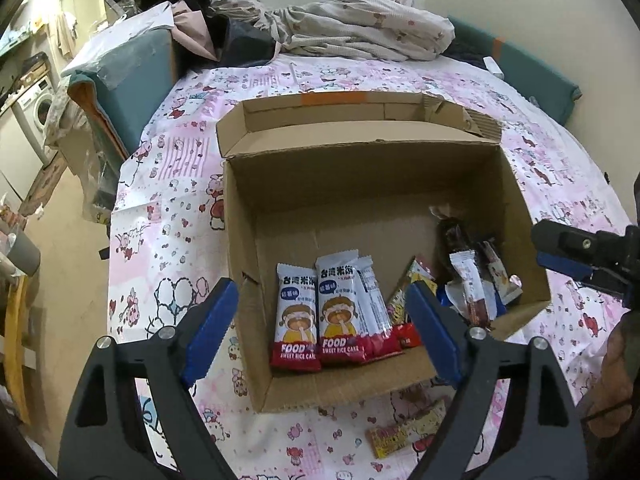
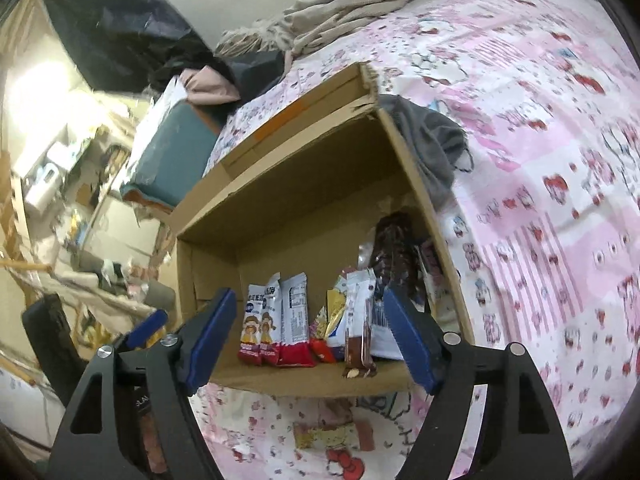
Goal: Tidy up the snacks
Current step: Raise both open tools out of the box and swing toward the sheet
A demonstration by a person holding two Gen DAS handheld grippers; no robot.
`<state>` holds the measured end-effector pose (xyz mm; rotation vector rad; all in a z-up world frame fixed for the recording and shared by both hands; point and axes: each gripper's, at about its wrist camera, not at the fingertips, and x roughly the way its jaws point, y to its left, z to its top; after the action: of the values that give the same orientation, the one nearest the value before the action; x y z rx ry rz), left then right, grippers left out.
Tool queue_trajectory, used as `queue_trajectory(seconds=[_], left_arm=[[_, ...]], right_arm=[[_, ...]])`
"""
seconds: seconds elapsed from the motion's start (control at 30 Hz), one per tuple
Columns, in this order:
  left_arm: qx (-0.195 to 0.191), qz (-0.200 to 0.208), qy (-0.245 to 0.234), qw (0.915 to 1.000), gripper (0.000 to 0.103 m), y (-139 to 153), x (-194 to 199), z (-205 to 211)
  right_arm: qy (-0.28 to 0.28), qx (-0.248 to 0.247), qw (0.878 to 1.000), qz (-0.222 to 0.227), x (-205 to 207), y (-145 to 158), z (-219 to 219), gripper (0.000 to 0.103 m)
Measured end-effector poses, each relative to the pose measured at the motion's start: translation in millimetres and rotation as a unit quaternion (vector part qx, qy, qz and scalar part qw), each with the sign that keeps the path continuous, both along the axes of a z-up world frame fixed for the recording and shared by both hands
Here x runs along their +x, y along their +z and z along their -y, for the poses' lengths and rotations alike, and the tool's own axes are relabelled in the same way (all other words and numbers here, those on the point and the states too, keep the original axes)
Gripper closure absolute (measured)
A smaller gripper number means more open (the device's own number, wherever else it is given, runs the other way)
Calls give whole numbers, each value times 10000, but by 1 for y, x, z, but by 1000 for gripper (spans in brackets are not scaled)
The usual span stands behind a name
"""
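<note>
An open cardboard box sits on a pink patterned bed sheet. Inside, rice cake packets lie side by side at the front left, and mixed snack packets pile at the right with a dark wrapped snack. My left gripper is open and empty above the box's front edge. My right gripper is open and empty, over the box's near edge; it also shows in the left wrist view. The rice cake packets and dark snack show there too. A yellow snack packet lies on the sheet before the box.
A crumpled blanket and dark clothes lie at the bed's far end. A grey cloth lies beside the box's right wall. A teal padded piece stands left of the bed, with a washing machine beyond.
</note>
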<state>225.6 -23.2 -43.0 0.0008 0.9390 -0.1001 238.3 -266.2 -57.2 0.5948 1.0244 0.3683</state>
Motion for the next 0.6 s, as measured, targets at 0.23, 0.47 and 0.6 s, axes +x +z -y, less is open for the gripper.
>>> queue_trajectory(seconds=[0.23,0.47,0.6], left_arm=[[-96,137,-2,9999,19,16,-22,-9],[-342,8,122,9993,19,18,-46,-20],[-365,-139,239,9990,19,13,-57,-22]], right_arm=[[-278,-461,9986,8,-27,9,11,22],[-350,-408,9984,-179,-51,5,19,22],[-370,-400,9979,-352,-64,-2,22,22]])
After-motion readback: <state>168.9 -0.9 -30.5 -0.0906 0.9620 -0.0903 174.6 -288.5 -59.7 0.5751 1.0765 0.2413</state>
